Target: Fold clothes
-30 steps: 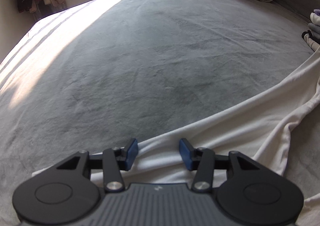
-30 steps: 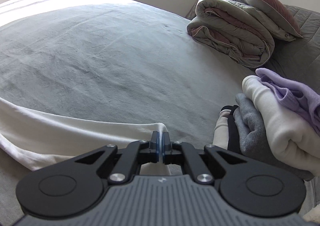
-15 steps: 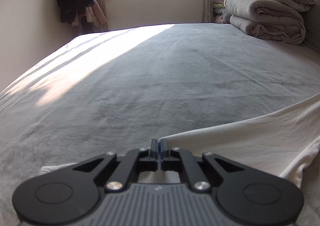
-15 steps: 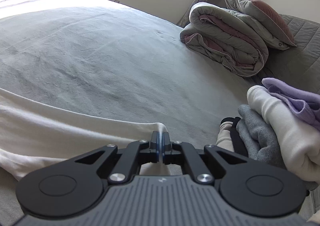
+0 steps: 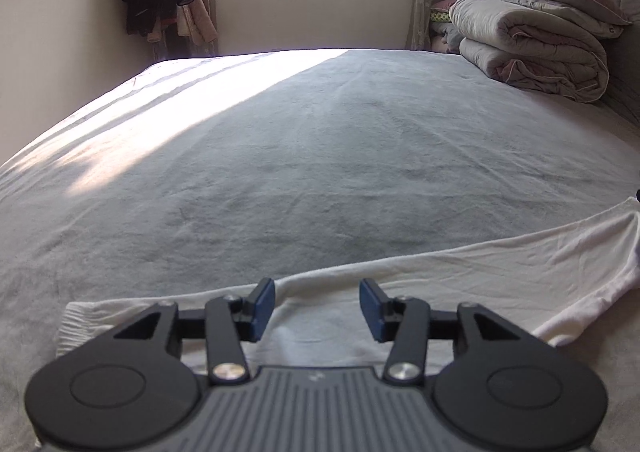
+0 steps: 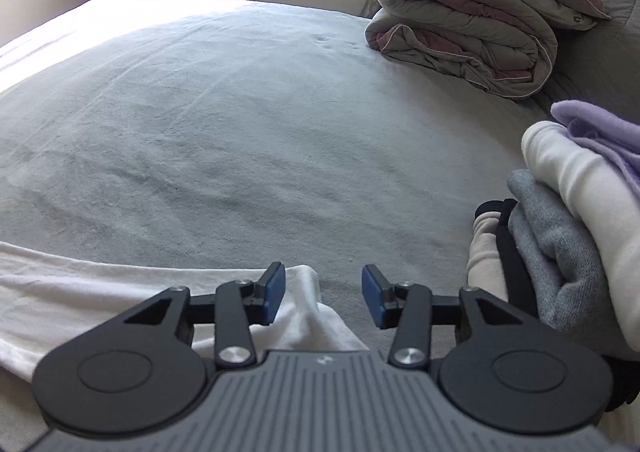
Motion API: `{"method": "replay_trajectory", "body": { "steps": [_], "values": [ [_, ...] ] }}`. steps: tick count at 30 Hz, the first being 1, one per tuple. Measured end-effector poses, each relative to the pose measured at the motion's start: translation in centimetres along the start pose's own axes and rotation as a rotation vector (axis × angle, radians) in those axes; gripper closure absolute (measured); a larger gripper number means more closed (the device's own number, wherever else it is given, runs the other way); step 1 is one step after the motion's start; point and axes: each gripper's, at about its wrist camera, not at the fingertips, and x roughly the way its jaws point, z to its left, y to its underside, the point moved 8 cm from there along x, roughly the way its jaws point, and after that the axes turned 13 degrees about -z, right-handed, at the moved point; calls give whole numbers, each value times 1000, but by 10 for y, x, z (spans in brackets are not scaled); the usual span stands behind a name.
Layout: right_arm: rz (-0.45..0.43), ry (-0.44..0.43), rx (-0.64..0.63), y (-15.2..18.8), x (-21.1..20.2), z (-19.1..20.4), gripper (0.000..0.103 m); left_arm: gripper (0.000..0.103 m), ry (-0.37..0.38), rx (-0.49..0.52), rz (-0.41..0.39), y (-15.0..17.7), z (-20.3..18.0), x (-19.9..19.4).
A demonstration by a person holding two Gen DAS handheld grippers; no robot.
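Now the left gripper (image 5: 317, 310) has its fingers spread and gripping nothing, the white garment (image 5: 460, 272) lying flat on the bed (image 5: 320, 152) under and between them. The right gripper (image 6: 323, 299) is likewise released, a bunched corner of that garment beside its left finger. Unheld, that loose corner could slump and crease any fold, or a careless sweep right could topple the stacked clothes (image 6: 560, 252).
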Motion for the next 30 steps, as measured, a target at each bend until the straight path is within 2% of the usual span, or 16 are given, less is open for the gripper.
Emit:
{"method": "replay_trajectory", "body": {
  "steps": [3,8,13,14,16,19,22,26,30],
  "values": [
    [4,1,35,-7,-9,-16,56,55,65,-104,-2,6,-12,-24],
    [45,-18,100,-7,-16,-26,57,55,98,-223,3,27,-21,-49],
    [114,-81,134,9,-13,-15,70,55,116,-349,43,48,-20,-53],
    [114,-82,127,11,-12,-13,73,55,121,-355,50,50,-22,-52],
    [114,-83,113,14,-10,-8,86,55,134,-346,53,50,-25,-51],
    [114,-85,91,19,-7,-2,89,55,154,-333,59,50,-30,-50],
    [124,-69,54,23,-4,3,100,55,170,-327,66,50,-34,-50],
    [89,-83,72,16,-10,7,101,55,170,-357,76,49,-29,-52],
    [138,-186,73,16,-13,23,101,56,186,-399,87,50,-26,-51]
  ]
}}
